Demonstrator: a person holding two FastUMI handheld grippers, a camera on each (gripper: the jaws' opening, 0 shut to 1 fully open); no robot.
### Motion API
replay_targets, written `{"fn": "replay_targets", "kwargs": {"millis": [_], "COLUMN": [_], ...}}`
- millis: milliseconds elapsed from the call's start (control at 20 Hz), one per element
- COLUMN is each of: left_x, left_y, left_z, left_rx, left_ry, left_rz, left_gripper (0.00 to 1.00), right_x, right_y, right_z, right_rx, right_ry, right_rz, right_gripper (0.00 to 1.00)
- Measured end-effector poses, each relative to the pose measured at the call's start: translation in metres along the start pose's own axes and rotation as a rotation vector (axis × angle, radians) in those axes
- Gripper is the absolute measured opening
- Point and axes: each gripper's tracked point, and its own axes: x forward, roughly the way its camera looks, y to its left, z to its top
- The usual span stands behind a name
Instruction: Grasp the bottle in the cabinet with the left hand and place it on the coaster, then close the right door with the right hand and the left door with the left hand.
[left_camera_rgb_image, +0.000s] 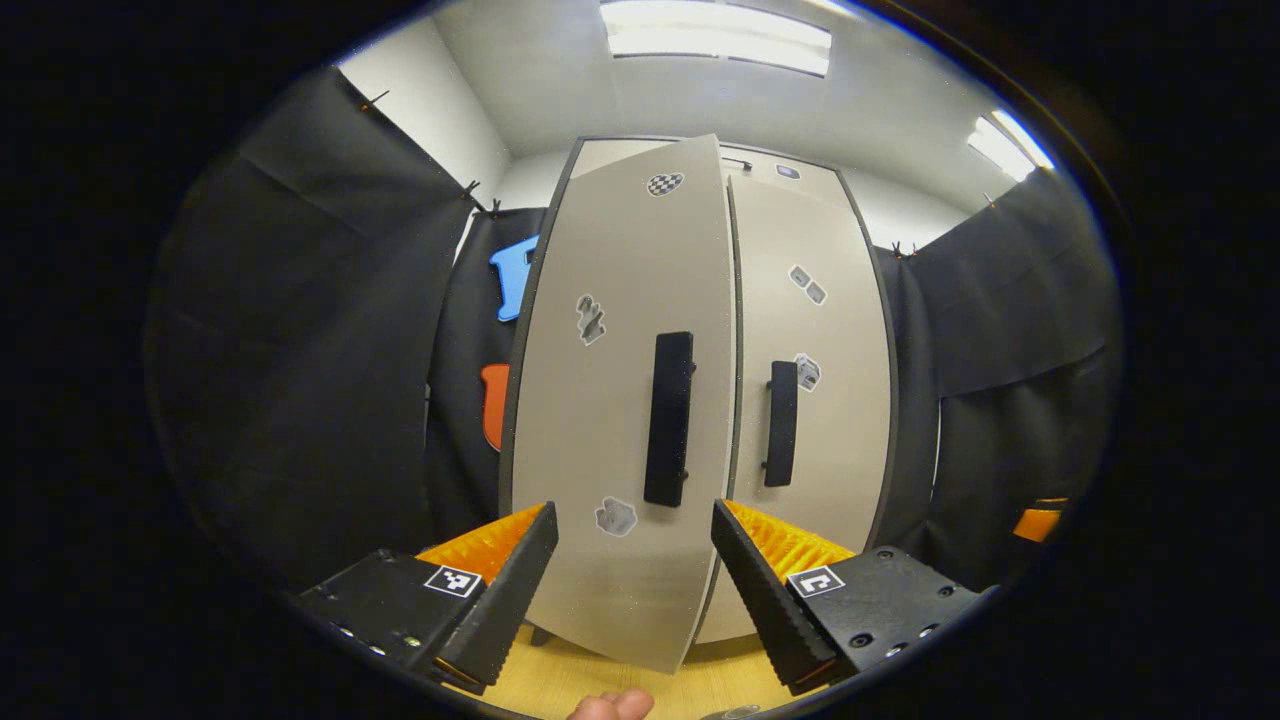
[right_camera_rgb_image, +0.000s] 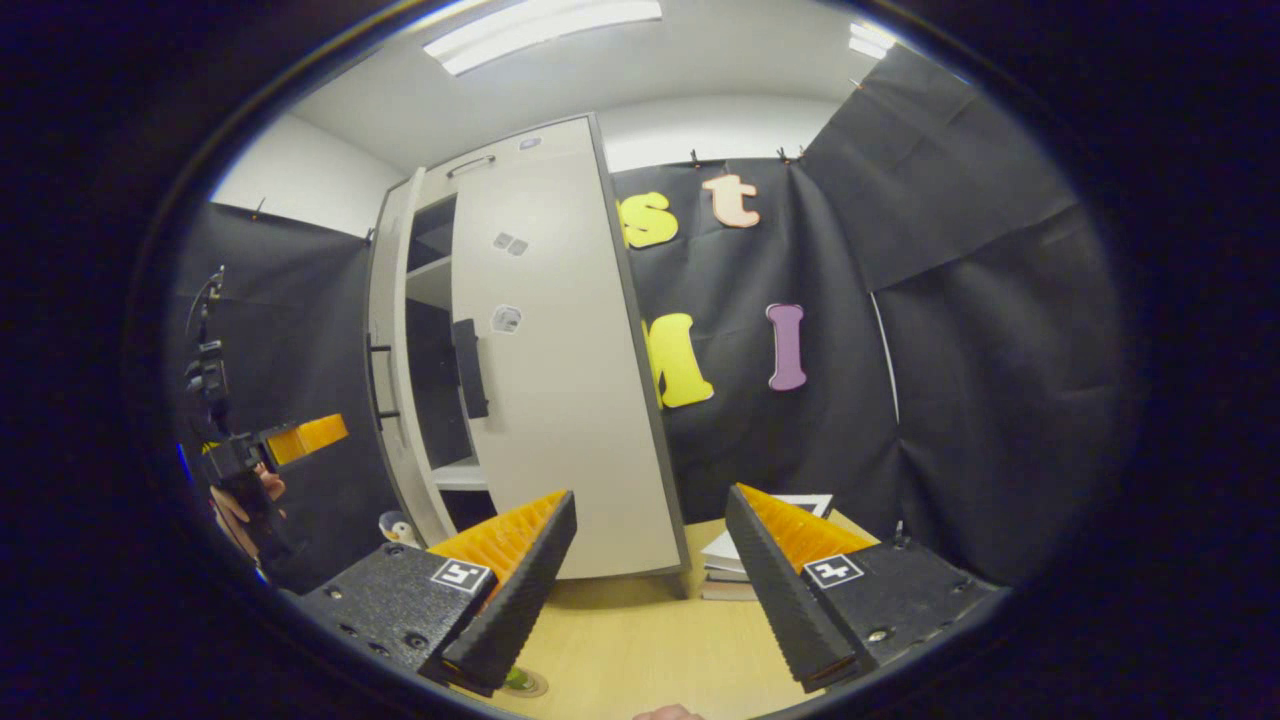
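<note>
In the left gripper view, your left hand-held gripper (left_camera_rgb_image: 634, 555) is spread wide and grasps nothing, facing the cabinet (left_camera_rgb_image: 700, 400) on the tabletop (left_camera_rgb_image: 620, 675). The left door (left_camera_rgb_image: 625, 400) stands upright, swung slightly ajar toward you, its handle (left_camera_rgb_image: 668, 418) running vertically; the right door (left_camera_rgb_image: 815, 380) sits flush.

In the right gripper view, your right hand-held gripper (right_camera_rgb_image: 650, 555) is also released and empty. The right door (right_camera_rgb_image: 560, 350) looks shut, the left door (right_camera_rgb_image: 385, 350) ajar beyond. Your other gripper (right_camera_rgb_image: 300, 437) hovers at the far left. Books (right_camera_rgb_image: 730, 560) lie beside the cabinet.
</note>
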Motion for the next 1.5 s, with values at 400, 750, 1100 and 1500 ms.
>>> {"fn": "replay_targets", "kwargs": {"millis": [400,750,1100,1500], "left_x": [-0.041,-0.053,-0.047,-0.046], "left_y": [-0.024,-0.053,-0.074,-0.078], "left_z": [-0.049,-0.066,-0.055,-0.051], "left_rx": [0.0,0.063,0.066,0.054], "left_ry": [0.011,0.033,-0.004,-0.017], "left_rz": [0.031,-0.009,-0.076,-0.086], "left_gripper": [0.99,0.95,0.95,0.99], "right_x": [0.014,0.015,0.01,0.01], "right_y": [0.027,0.042,0.029,0.02], "right_z": [-0.018,-0.04,-0.035,-0.027], "right_rx": [-0.066,-0.102,-0.103,-0.091], "right_ry": [0.074,0.108,0.067,0.036], "right_rz": [0.072,0.093,0.049,0.035], "right_gripper": [0.94,0.99,0.94,0.99]}}
